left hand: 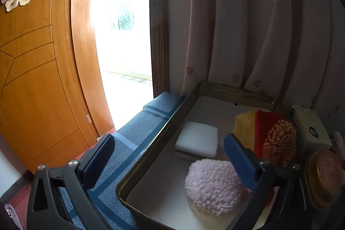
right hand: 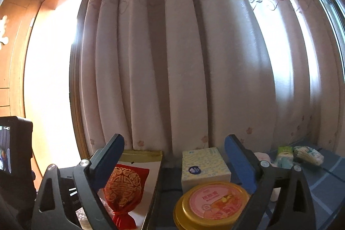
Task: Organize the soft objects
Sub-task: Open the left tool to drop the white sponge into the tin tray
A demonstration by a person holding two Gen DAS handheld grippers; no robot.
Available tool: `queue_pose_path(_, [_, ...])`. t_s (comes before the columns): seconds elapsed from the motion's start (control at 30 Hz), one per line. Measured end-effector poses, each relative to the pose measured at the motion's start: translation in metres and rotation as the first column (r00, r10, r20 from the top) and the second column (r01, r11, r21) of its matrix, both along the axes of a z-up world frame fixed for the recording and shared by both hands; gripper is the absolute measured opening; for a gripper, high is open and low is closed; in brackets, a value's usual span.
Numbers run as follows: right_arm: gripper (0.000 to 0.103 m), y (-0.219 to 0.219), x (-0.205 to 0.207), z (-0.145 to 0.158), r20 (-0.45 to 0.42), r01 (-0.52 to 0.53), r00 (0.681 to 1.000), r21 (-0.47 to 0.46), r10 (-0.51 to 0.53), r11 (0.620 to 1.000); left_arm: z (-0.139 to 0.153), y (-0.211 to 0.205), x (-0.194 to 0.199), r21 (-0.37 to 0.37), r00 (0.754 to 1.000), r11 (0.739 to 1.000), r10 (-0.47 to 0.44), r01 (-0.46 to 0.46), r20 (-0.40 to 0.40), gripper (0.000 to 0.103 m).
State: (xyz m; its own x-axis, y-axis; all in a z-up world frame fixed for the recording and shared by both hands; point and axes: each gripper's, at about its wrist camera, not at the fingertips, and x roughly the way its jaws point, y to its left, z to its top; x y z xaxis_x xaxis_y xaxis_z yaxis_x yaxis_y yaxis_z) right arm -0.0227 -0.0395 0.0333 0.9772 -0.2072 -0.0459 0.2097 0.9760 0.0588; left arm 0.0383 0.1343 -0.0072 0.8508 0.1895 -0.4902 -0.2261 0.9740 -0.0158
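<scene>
A gold-rimmed tray (left hand: 170,122) with a white floor holds a white foam block (left hand: 197,139), a fluffy pink ball (left hand: 212,183), a yellow sponge (left hand: 244,126) and a red pouch with gold print (left hand: 276,139). My left gripper (left hand: 169,156) is open and empty, its right finger above the pink ball, its left finger outside the tray's left wall. My right gripper (right hand: 174,156) is open and empty, held above the tray's right edge (right hand: 155,182). The red pouch (right hand: 124,184) stands below its left finger.
A tissue pack (right hand: 204,165) and a round gold-lidded tin (right hand: 213,203) sit right of the tray on the blue mat (left hand: 138,135). Small wrapped packs (right hand: 301,155) lie at the far right. Curtains (right hand: 183,57) hang close behind. A wooden door (left hand: 38,57) stands left.
</scene>
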Motion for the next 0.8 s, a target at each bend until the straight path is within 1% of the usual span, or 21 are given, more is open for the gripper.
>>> queue_pose_path(0.13, [0.096,-0.002,-0.001,0.0,0.008,0.011,1.0,0.015,-0.011,1.0,0.002,-0.002,-0.005,0.018,1.0,1.0,0.001,-0.001,0.025,0.102])
queue_pose_path(0.23, [0.096,-0.006,-0.004,0.0,0.005,0.013,1.0,0.024,-0.013,1.0,0.004,-0.001,-0.008,0.019,0.999,1.0,0.003,-0.004,0.044,0.102])
queue_pose_path(0.5, [0.096,-0.008,-0.01,-0.001,0.011,0.025,1.0,0.017,-0.025,1.0,0.008,-0.003,-0.016,0.033,0.996,0.999,0.006,-0.01,0.094,0.102])
queue_pose_path(0.6, [0.096,-0.009,-0.011,-0.001,0.013,0.029,0.999,0.018,-0.03,0.999,0.008,-0.004,-0.016,0.039,0.995,0.999,0.009,-0.012,0.099,0.102])
queue_pose_path(0.8, [0.096,-0.012,-0.017,0.0,0.026,0.043,0.999,0.016,-0.044,0.999,0.008,-0.002,-0.016,0.022,0.996,1.0,0.006,-0.008,0.085,0.102])
